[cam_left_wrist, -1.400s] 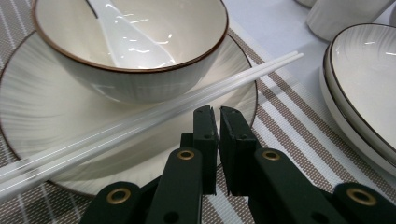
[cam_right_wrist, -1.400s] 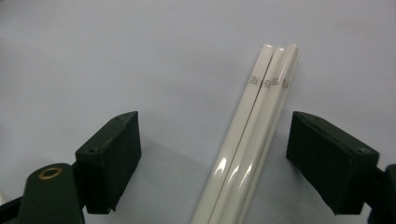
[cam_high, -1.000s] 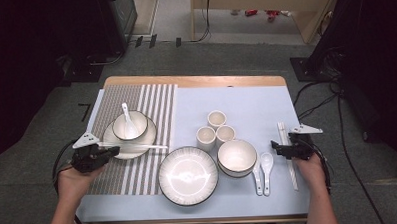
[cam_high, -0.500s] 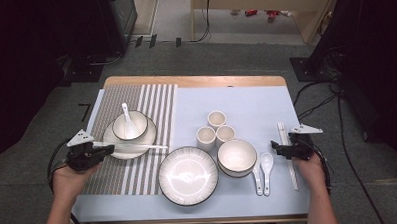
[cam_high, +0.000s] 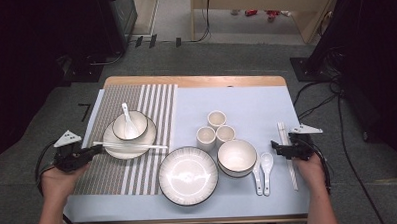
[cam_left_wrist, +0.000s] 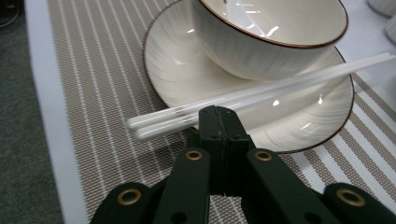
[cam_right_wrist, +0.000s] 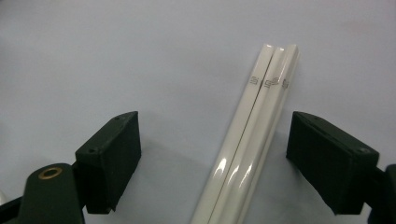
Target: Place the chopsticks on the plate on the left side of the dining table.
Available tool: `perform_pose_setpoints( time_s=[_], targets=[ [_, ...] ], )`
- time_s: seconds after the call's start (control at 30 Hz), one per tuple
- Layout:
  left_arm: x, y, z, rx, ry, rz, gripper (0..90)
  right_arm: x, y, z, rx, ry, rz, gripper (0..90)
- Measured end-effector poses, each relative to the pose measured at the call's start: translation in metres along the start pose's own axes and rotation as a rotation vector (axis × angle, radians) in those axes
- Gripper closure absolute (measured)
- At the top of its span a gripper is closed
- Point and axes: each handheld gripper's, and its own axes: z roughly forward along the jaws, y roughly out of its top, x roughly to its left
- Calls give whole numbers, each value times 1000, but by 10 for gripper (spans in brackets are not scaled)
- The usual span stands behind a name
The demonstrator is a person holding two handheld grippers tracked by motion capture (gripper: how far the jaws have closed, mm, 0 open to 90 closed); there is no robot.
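at left, my empty, closed left gripper [cam_left_wrist: 219, 114] has backed off the chopsticks [cam_left_wrist: 261, 91] on the plate [cam_left_wrist: 177, 70]; right gripper [cam_right_wrist: 212, 158], wide, straddles the next chopsticks [cam_right_wrist: 252, 140].

Two black two-jaw grippers: left gripper [cam_high: 90, 152] and right gripper [cam_high: 277, 148], with brass-coloured rivets, blocky pads, grey three-cornered top plates and trailing black cables. Bare forearms, sleeveless in view.

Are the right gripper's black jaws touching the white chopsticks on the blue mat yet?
Apart. In the right gripper view, the right gripper stands open, with bare blue mat showing between each jaw and the white chopsticks.
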Motion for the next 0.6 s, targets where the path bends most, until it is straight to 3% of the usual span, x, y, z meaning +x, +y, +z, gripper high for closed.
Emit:
perform_pose_setpoints(
  time_s=[0.23, 0.6],
  targets=[
    [14, -5, 2, 2, 24, -39, 900, 0, 0, 0, 0, 0, 0, 175],
    [23, -3, 1, -9, 66, -49, 900, 0, 0, 0, 0, 0, 0, 175]
  ],
)
